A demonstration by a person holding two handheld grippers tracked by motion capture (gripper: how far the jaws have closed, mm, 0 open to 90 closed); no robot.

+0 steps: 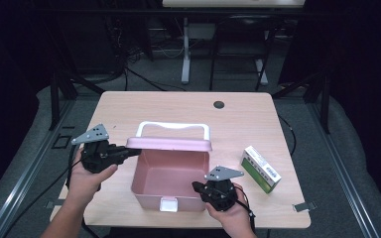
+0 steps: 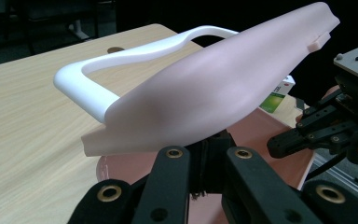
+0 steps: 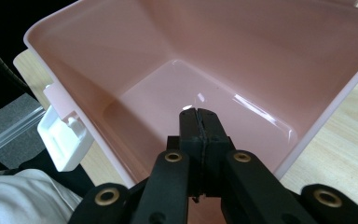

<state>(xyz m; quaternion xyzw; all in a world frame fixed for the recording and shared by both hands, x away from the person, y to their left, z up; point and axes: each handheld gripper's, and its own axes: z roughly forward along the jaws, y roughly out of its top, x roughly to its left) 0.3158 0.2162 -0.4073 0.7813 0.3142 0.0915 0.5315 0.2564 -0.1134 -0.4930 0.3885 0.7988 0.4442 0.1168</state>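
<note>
The left gripper (image 1: 129, 151), jaws clenched together, sits under the left end of the raised pink plastic lid with a white handle (image 1: 171, 143), apparently propping it open over the open pink plastic storage box (image 1: 166, 176). The right gripper (image 1: 198, 187), also clenched and empty, hangs just over the box's near right rim, tips aimed into the bare cavity. The small green-and-white cardboard carton (image 1: 261, 168) lies flat on the wooden table (image 1: 178, 106), just to the right of the right gripper, its long axis angled away; that hand is the nearer, so it looks best placed to fetch it.
</note>
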